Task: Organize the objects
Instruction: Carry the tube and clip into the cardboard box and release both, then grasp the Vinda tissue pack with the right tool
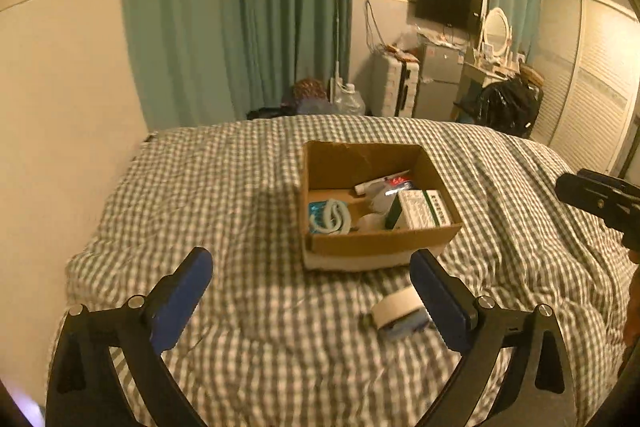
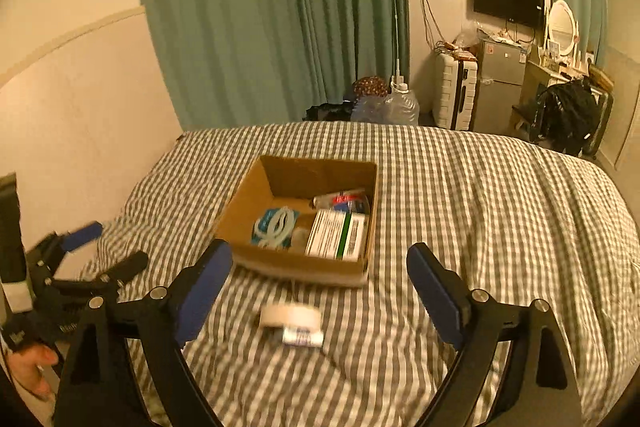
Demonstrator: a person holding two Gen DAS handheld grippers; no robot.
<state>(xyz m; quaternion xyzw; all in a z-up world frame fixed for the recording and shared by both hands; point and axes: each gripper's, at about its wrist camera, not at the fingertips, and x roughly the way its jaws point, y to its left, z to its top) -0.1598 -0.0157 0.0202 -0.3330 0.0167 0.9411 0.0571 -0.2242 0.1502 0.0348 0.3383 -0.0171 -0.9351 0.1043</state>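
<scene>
An open cardboard box (image 1: pixel 380 247) (image 2: pixel 244 219) sits on the checked bedspread, holding a green-and-white carton (image 1: pixel 422 213) (image 2: pixel 338 235), a coiled pale cable (image 1: pixel 332 217) (image 2: pixel 276 223) and a tube (image 1: pixel 380 181) (image 2: pixel 340 197). In front of the box lie a white tape roll (image 1: pixel 398 305) (image 2: pixel 290 315) and a small blue-white packet (image 1: pixel 404 327) (image 2: pixel 302 338). My left gripper (image 1: pixel 312 267) is open above the bed, the tape roll just inside its right finger. My right gripper (image 2: pixel 320 263) is open too, with the roll and packet lying below, between its fingers.
The bed (image 1: pixel 240 195) fills the near view, with a wall on the left. Beyond its far edge are green curtains (image 1: pixel 236 11), a water jug (image 2: pixel 402 105), a white suitcase (image 2: pixel 454 93), a small fridge (image 2: pixel 500 83) and a black bag (image 2: pixel 568 115). A hand (image 2: pixel 30 367) holds the left gripper.
</scene>
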